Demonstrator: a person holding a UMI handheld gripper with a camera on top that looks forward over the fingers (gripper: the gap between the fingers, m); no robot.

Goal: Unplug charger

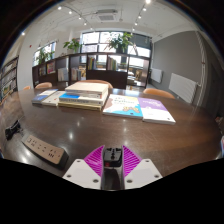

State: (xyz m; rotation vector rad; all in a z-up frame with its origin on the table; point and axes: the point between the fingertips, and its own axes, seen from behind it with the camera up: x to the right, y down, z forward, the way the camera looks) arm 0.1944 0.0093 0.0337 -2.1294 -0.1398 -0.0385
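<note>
Gripper [113,158] above a dark wooden table [100,128], its purple pads [97,158] nearly together around a small dark thing; what that thing is cannot be told. Power strip [44,149] lies left of the fingers, a black charger [13,129] beyond it. Books [138,108] lie farther ahead.

Gripper [113,156] level, pointing forward, jaws closed together, magenta pads [97,157] meeting, holding nothing
</note>
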